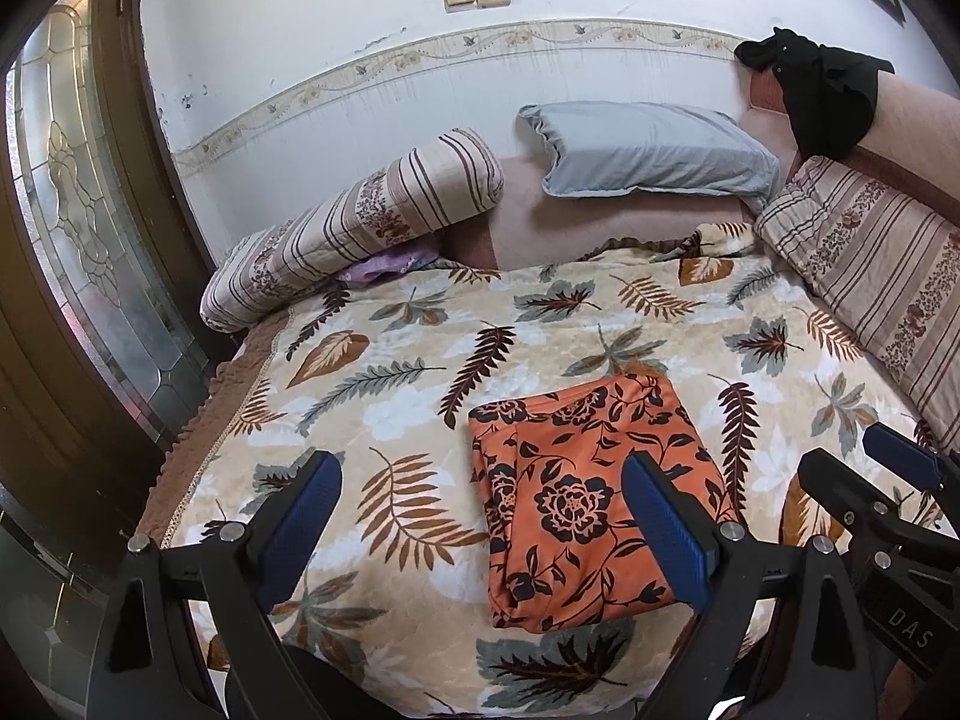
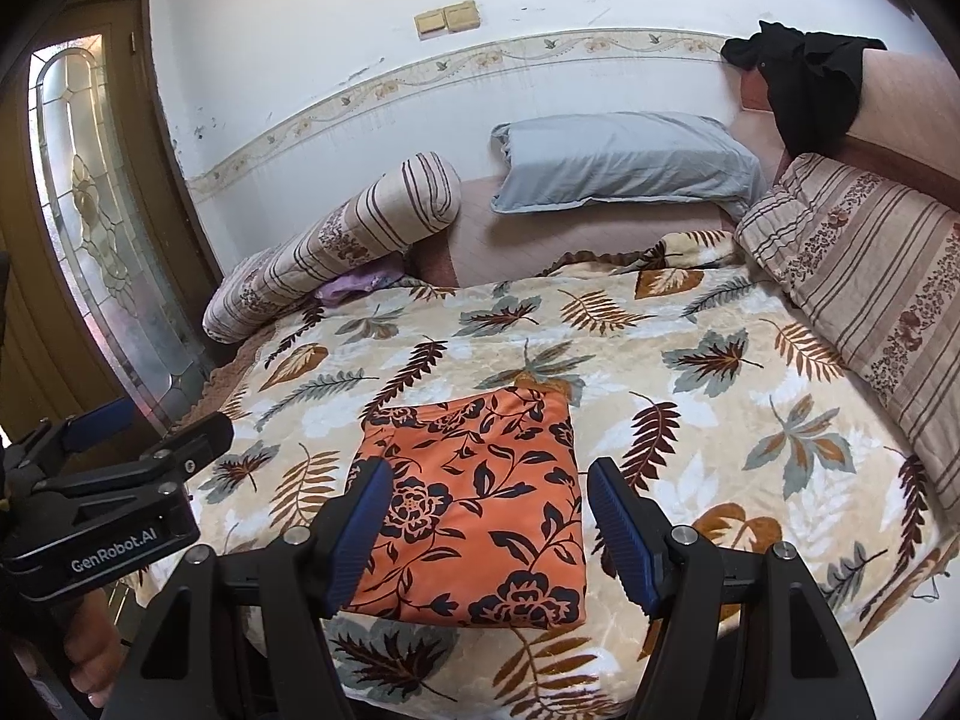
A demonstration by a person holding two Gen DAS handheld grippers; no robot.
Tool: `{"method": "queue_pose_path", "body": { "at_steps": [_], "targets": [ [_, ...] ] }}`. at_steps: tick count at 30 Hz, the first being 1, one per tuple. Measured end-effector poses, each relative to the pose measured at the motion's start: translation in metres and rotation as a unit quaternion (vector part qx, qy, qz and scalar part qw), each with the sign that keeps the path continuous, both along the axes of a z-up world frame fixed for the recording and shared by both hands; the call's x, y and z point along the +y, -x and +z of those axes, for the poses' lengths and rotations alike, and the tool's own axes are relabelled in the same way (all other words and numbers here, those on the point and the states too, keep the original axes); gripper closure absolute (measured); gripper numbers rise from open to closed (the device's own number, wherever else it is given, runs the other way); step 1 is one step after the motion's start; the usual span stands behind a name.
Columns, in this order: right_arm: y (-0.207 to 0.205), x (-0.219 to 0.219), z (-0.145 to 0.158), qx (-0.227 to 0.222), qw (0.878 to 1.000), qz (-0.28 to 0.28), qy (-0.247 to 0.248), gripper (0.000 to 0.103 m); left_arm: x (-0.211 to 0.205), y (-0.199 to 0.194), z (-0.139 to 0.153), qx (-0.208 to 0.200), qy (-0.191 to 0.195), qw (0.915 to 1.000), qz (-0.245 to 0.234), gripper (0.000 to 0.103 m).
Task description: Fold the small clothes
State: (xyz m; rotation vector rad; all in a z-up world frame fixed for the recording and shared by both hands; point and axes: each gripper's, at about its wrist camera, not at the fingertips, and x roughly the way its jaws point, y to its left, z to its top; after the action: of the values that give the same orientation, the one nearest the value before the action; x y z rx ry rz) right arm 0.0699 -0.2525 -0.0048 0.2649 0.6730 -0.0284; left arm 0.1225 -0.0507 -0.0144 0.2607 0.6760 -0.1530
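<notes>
An orange cloth with dark flowers (image 1: 570, 480) lies folded into a flat rectangle on the leaf-patterned bedspread (image 1: 420, 330), near the bed's front edge. My left gripper (image 1: 480, 471) hovers over it, open and holding nothing, its right pad above the cloth's right part. At the right edge of the left wrist view my right gripper (image 1: 852, 456) also stands open. In the right wrist view the right gripper (image 2: 489, 474) is spread above the near half of the orange cloth (image 2: 480, 516), apart from it. The left gripper (image 2: 168, 420) shows at the left, held by a hand.
A striped bolster (image 1: 360, 228), a grey pillow (image 1: 648, 150) and a striped cushion (image 1: 870, 264) line the back and right of the bed. A black garment (image 1: 828, 96) hangs over the headboard. A purple cloth (image 1: 384, 267) peeks from under the bolster. A glazed door (image 1: 90, 240) stands left.
</notes>
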Motion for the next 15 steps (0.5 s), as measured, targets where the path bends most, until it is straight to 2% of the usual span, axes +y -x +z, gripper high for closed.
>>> {"method": "queue_pose_path", "body": {
  "at_steps": [15],
  "targets": [
    [-0.006, 0.009, 0.005, 0.006, 1.000, -0.005, 0.013, 0.032, 0.014, 0.000, -0.001, -0.006, 0.011, 0.9999, 0.003, 0.009]
  ]
}}
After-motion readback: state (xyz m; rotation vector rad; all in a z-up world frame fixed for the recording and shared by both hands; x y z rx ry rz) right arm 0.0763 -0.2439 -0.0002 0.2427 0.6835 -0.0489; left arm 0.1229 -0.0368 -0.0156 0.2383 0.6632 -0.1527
